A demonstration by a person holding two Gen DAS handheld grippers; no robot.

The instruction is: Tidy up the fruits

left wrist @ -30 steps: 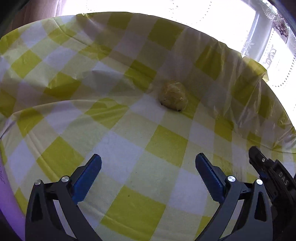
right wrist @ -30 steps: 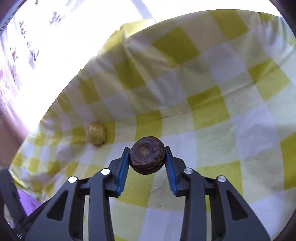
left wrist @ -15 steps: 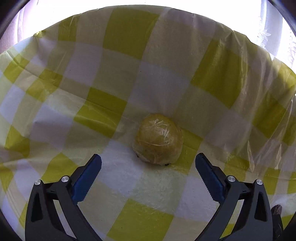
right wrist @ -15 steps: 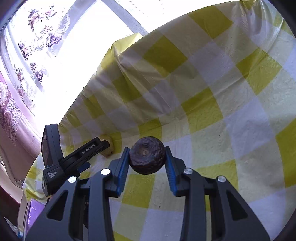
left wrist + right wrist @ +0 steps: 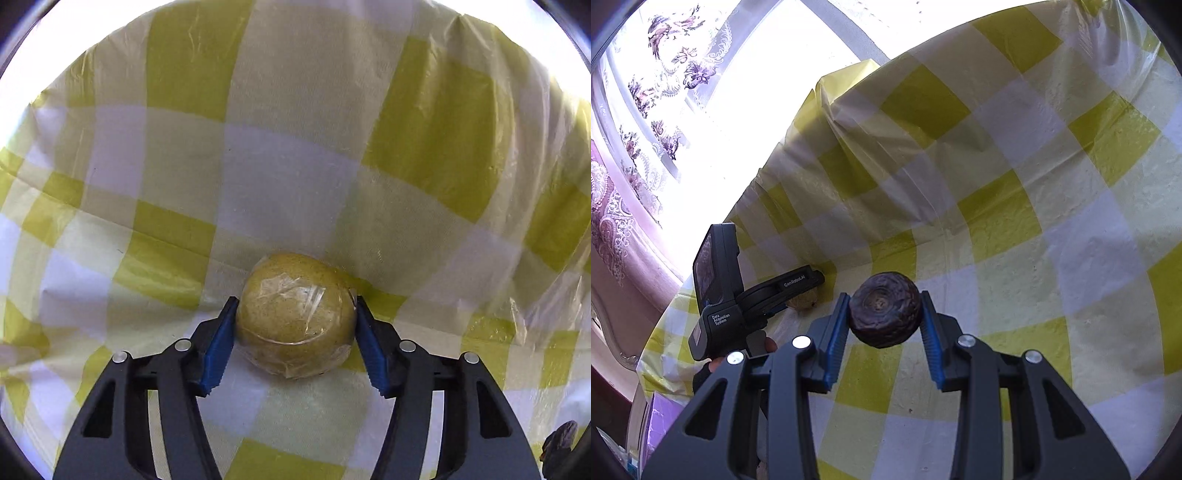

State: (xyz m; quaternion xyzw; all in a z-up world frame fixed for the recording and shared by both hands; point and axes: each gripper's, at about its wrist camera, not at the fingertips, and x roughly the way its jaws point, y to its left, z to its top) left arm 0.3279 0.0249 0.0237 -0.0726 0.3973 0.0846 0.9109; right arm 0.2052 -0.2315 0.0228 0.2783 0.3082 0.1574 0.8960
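Note:
A round yellow fruit (image 5: 295, 314) wrapped in clear film lies on the yellow-and-white checked tablecloth (image 5: 288, 177). My left gripper (image 5: 295, 301) has its jaws closing around it, and both blue pads (image 5: 221, 343) touch its sides. In the right wrist view the same left gripper (image 5: 812, 282) reaches over the yellow fruit (image 5: 804, 303), which is mostly hidden. My right gripper (image 5: 884, 295) is shut on a dark brown wrinkled fruit (image 5: 884, 310) and holds it above the cloth. That dark fruit (image 5: 561, 439) also peeks into the left view's bottom right corner.
The cloth rises in a fold behind the yellow fruit. The table's edge (image 5: 653, 354) runs at the left, with a bright window and patterned curtain (image 5: 635, 110) beyond it. A person's hand (image 5: 764, 345) grips the left tool. A purple object (image 5: 661, 417) lies below the table edge.
The left gripper moved forward to the yellow fruit and its jaws closed from wide apart onto the fruit's sides. The right gripper stayed put with the dark fruit.

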